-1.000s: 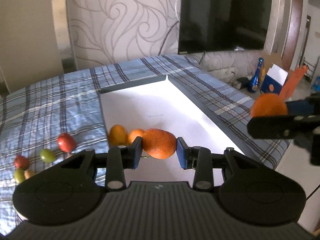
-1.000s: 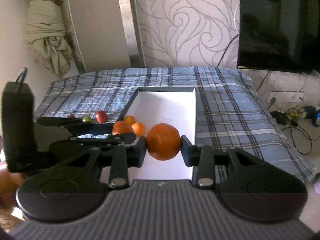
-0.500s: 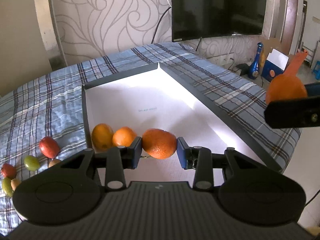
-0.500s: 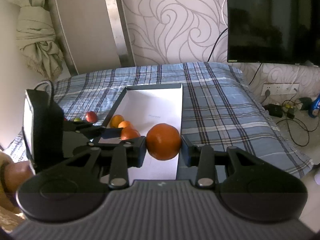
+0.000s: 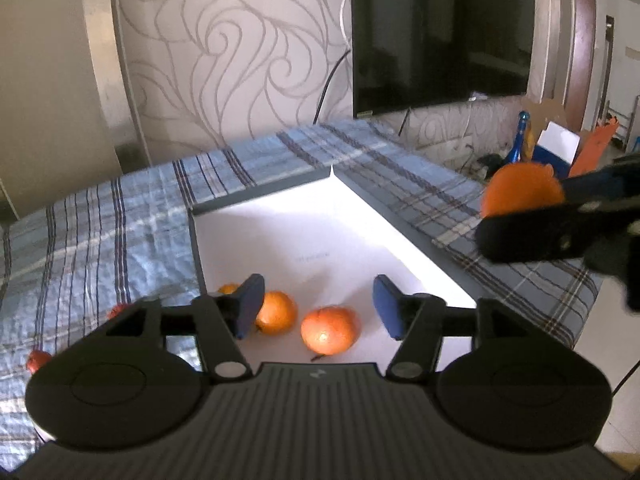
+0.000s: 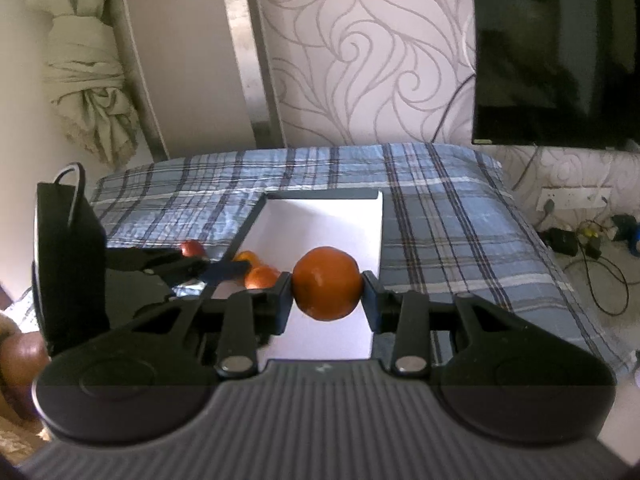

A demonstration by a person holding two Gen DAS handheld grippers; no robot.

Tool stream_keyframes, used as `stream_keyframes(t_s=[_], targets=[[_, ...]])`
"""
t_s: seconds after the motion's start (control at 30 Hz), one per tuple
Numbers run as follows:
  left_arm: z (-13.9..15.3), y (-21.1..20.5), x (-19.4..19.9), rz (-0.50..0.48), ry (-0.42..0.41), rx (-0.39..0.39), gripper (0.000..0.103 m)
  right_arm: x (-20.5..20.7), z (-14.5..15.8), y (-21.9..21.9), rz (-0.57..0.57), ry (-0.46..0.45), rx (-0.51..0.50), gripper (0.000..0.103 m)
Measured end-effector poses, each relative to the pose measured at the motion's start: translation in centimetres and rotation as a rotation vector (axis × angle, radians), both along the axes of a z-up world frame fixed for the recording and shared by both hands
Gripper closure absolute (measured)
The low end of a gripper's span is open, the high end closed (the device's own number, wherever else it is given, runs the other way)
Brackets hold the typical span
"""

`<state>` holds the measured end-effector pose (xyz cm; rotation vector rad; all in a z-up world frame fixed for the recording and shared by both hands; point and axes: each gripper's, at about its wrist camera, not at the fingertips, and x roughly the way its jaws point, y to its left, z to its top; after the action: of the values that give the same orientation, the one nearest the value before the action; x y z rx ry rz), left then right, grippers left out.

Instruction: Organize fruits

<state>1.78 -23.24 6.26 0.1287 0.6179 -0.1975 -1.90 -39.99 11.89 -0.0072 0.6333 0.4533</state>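
1. the left gripper hangs over the near end of a white tray with dark rims, which lies on a blue checked cloth.
2. its jaws have just been opening and now stand fairly wide; the blue pads press on nothing.
3. an orange sits on the tray floor below the gap between those jaws, clear of both pads.
4. a second orange lies just to its left on the tray, close by the left pad, and a third orange peeks out behind that pad, mostly hidden.
5. the right gripper is clamped narrowly on a round orange fruit, with a pad pressing each side, and holds it in the air above the near end of the tray.
6. in the left wrist view the same held fruit shows at the right edge, over the cloth beside the tray's right rim, behind a black finger of the right gripper.
7. small red fruits lie on the cloth left of the tray, partly hidden by the left gripper's body; one red fruit shows in the right wrist view just outside the tray's left rim.
8. a black television hangs on the swirl-patterned wall behind the cloth.
9. a knotted pale curtain hangs at the far left in the right wrist view.
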Motion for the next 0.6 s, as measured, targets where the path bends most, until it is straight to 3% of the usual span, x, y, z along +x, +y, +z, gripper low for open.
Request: stream_keyframes(t_s=[0.37,0.5,0.6], targets=[[1.4,1.1,-2.1,-0.037,-0.002,0.026,0.037,-0.1,0.1,1.0,0.001,0.015,0.023,0.064],[2.4,1.9,-4.4,-0.054,-0.053,0.067,0.033,-0.2,-0.3,1.3,0.005,0.031,0.033,0.064],[2.3,2.5,-6.3,-0.031,-0.044,0.056,0.033,-0.2,-0.9,1.6,0.009,0.052,0.031,0.064]])
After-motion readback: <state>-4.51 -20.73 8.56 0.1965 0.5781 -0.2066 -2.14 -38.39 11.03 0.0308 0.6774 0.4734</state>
